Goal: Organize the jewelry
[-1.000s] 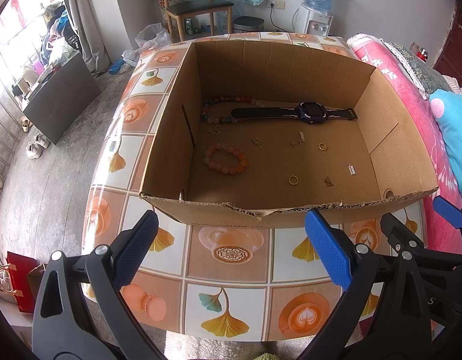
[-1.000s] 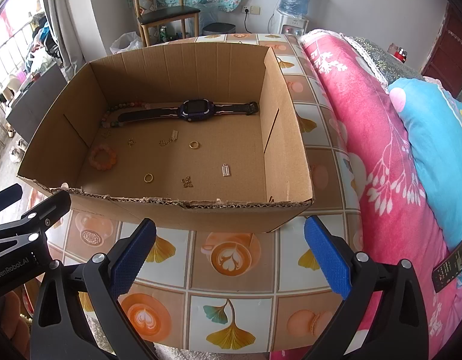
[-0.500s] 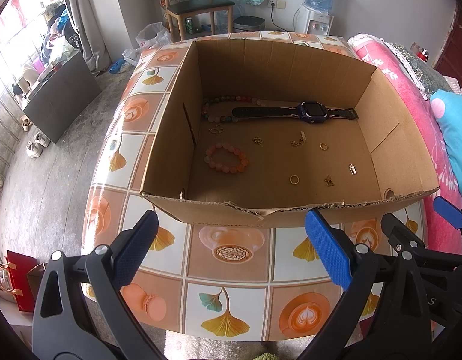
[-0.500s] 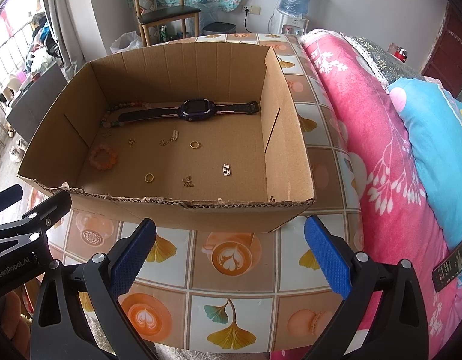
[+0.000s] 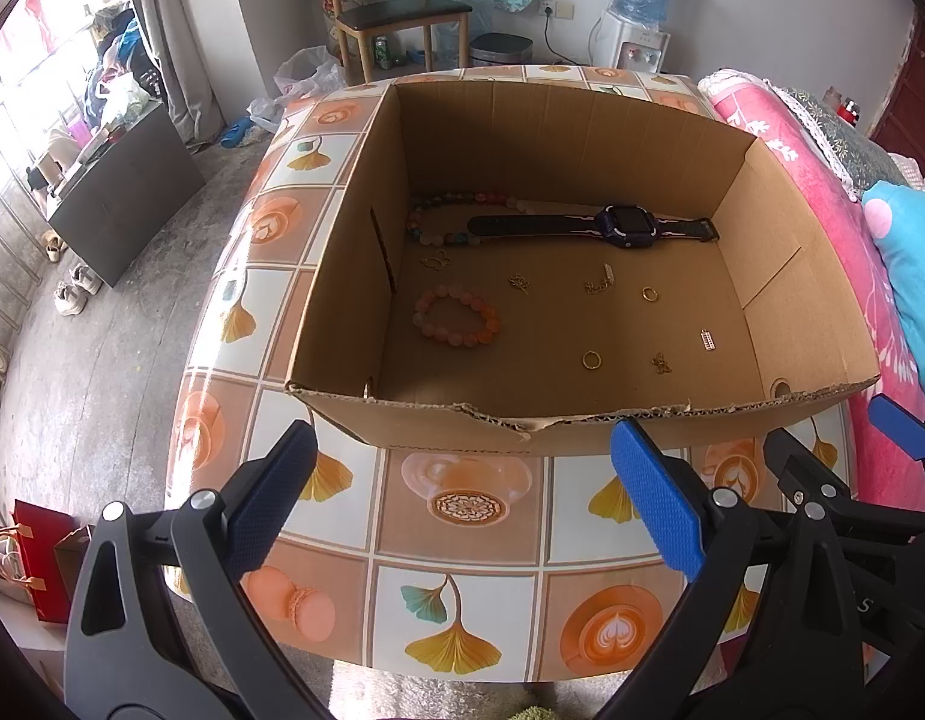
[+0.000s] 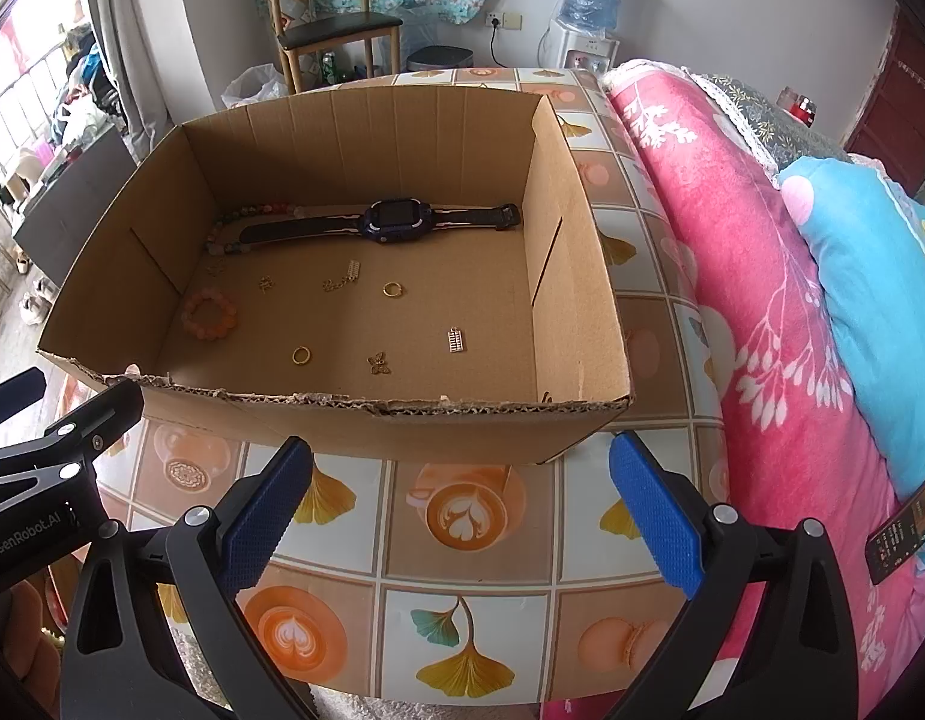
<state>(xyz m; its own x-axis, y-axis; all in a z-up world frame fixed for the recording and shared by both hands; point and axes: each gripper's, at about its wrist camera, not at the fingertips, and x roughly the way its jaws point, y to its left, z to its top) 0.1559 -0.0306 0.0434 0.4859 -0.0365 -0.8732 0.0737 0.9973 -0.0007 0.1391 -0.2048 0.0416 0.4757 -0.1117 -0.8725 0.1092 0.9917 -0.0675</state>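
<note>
In front of the rough-edged cardboard box [image 5: 438, 426] we hold both grippers, left [image 5: 462, 504] and right [image 6: 459, 504], spread wide and empty; inside lie a round bead bracelet [image 5: 456, 318] and a watch [image 5: 627, 227].

Somebody's bedroom at home, pretty lived-in

Pink floral bedding [image 6: 762, 276] on the right, wooden chair [image 5: 396, 18] and water dispenser [image 6: 585, 30] by the far wall, shoes [image 5: 75, 288] on the floor left.
</note>
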